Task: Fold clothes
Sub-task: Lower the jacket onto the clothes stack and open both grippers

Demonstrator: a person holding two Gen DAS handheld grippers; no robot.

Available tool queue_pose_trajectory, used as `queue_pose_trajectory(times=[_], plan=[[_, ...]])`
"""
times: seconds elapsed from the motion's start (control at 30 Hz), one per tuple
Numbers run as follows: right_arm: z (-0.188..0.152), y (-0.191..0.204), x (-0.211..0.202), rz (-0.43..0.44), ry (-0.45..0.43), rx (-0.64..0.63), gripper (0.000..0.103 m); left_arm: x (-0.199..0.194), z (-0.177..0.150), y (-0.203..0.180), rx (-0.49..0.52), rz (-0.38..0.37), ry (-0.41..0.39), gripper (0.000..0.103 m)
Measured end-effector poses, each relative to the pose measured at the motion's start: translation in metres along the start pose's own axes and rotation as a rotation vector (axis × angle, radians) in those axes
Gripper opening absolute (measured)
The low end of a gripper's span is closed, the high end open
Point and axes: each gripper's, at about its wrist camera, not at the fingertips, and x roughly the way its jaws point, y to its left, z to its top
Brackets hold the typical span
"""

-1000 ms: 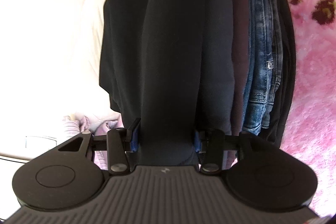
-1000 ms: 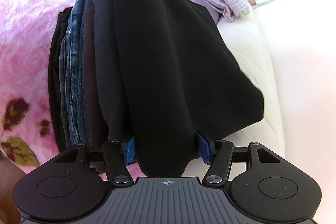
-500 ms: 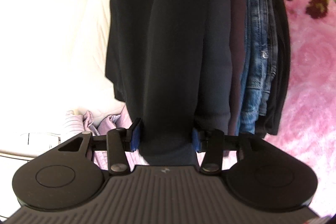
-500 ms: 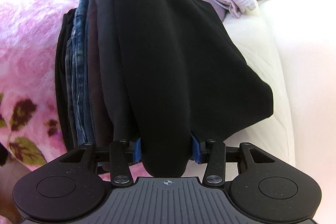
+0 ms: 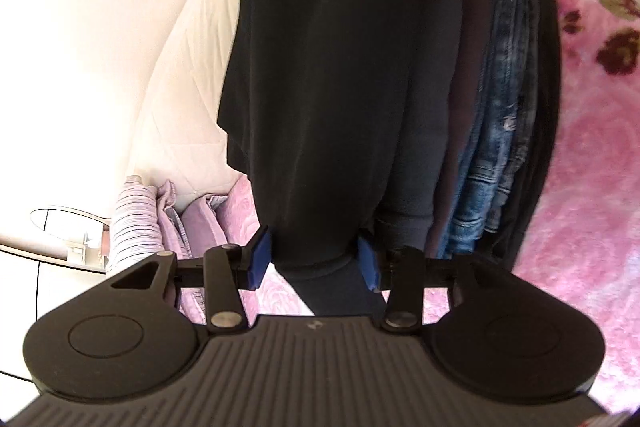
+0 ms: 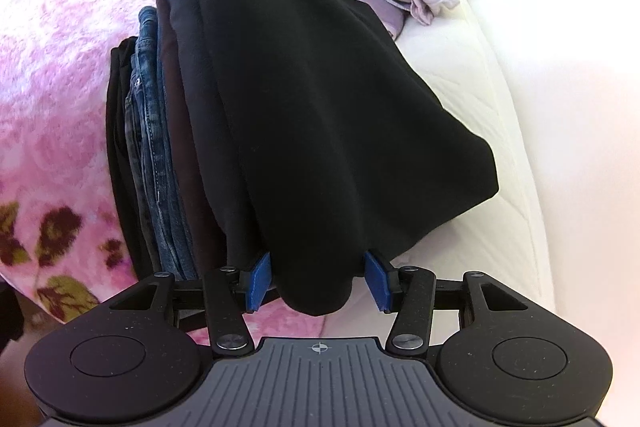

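A thick fold of black fleece garment (image 5: 332, 75) ran between both pairs of blue-padded jaws. The left gripper (image 5: 314, 261) pinched one end, having just tightened; the right gripper (image 6: 318, 281) held the other, having just loosened, though pad contact there was hard to judge. Stacked folded jeans (image 6: 150, 131) lay beside, partly hidden.

black garment (image 5: 320, 75) | folded, stretched taut | beside stacked clothes (image 5: 492, 131)

Strong daylight burns out the white wall (image 5: 80, 47) and the mattress (image 6: 560, 107), the black garment (image 5: 328, 87) loses its detail, and the fisheye bends the slightly soft edges.
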Motion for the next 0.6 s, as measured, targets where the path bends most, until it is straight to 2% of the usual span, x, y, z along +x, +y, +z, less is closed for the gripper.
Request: queue_pose_trajectory(times=[0.17, 0.3, 0.47, 0.53, 0.6], plan=[[0.007, 0.001, 0.009, 0.031, 0.040, 0.022, 0.050, 0.017, -0.004, -0.005, 0.018, -0.005, 0.001, 0.043], [0.008, 0.000, 0.006, 0.035, 0.052, 0.014, 0.050, 0.001, -0.020, 0.000, -0.008, 0.004, 0.045, 0.042], [0.005, -0.001, -0.001, 0.024, 0.057, 0.011, 0.050, -0.033, -0.050, 0.019, -0.146, 0.007, 0.079, 0.041], [0.006, -0.001, -0.006, 0.021, 0.059, 0.024, 0.050, -0.040, -0.045, 0.028, -0.212, 0.008, 0.082, 0.041], [0.009, -0.001, -0.012, 0.017, 0.059, 0.036, 0.050, -0.048, -0.083, 0.056, -0.284, 0.010, 0.069, 0.041]])
